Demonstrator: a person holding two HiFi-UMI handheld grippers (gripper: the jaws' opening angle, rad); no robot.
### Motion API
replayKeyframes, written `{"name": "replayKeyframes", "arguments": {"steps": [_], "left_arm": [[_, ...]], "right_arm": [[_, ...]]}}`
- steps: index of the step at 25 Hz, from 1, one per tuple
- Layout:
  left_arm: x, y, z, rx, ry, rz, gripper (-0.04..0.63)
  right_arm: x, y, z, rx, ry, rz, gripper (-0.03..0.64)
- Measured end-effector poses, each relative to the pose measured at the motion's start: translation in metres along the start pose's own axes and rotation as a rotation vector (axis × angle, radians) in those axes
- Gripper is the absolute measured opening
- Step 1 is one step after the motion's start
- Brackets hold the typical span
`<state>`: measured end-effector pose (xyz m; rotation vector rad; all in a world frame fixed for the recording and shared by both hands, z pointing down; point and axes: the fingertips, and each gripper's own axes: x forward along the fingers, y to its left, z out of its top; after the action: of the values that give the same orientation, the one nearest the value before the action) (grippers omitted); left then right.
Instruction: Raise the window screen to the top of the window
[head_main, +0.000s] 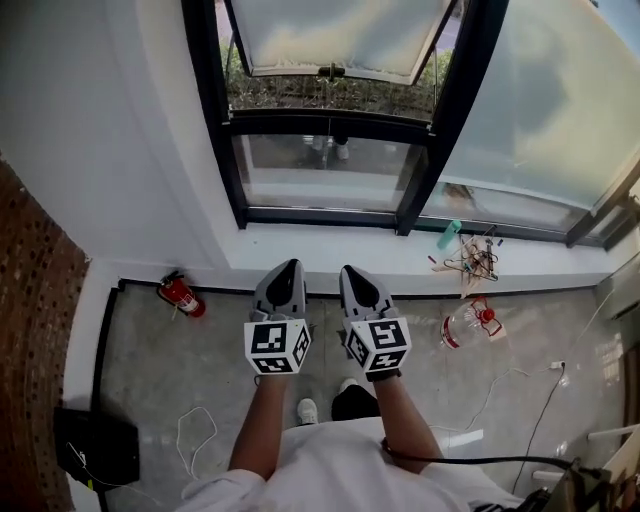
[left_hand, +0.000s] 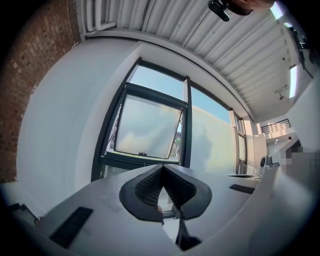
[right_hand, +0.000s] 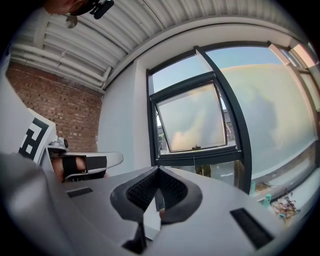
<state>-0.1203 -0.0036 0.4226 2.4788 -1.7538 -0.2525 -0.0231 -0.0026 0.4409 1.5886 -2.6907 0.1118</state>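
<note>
**Both tools shut and empty, held side by side**

The left tool (head_main: 291, 267) and right tool (head_main: 351, 271) are held out level in front of the body, close together and nearly parallel, their tips pointing away from the person. In each gripper view the two jaws meet at the tip with nothing between them (left_hand: 162, 166) (right_hand: 158, 169). Each tool's marker cube (head_main: 277, 346) (head_main: 377, 345) sits nearest the wrist. The bare left forearm (head_main: 262, 430) and right forearm (head_main: 405, 420) reach forward from the torso.
</note>
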Motion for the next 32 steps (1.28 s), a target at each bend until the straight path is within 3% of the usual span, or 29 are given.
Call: {"name": "replayKeyframes", "arguments": {"steps": [3, 7, 12, 15, 17, 21, 23, 28, 32], "left_arm": [[0.044, 0.013, 0.000, 0.013, -0.024, -0.013, -0.005], [0.103, 0.026, -0.030, 0.024, 0.021, -0.026, -0.005], [0.223, 0.036, 0.004, 0.064, -0.001, -0.041, -0.005], [0.275, 0.040, 0.004, 0.065, 0.001, -0.030, -0.005], [0.306, 0.045, -0.001, 0.037, 0.003, -0.023, -0.005], [0.354, 0.071, -0.036, -0.110, 0.065, -0.002, -0.005], [0.370, 0.086, -0.048, -0.112, 0.092, 0.004, -0.005], [0.428, 0.103, -0.037, 0.010, 0.070, -0.080, -0.005], [0.479, 0.125, -0.036, -0.042, 0.098, -0.198, -0.005]], "right_arm": [[0.042, -0.025, 0.000, -0.005, -0.021, 0.000, 0.000], [0.091, -0.063, -0.018, 0.036, -0.013, -0.007, -0.001], [0.183, -0.133, 0.039, 0.005, -0.089, 0.001, -0.001], [0.218, -0.166, 0.047, 0.005, -0.088, 0.012, -0.001], [0.243, -0.190, 0.043, 0.018, -0.078, 0.014, -0.001], [0.289, -0.228, 0.017, 0.064, -0.009, 0.013, 0.000], [0.307, -0.234, 0.013, 0.066, 0.009, 0.016, 0.000], [0.358, -0.254, 0.020, 0.041, 0.004, -0.022, 0.000], [0.401, -0.262, 0.028, 0.051, -0.008, -0.045, -0.001]]}}
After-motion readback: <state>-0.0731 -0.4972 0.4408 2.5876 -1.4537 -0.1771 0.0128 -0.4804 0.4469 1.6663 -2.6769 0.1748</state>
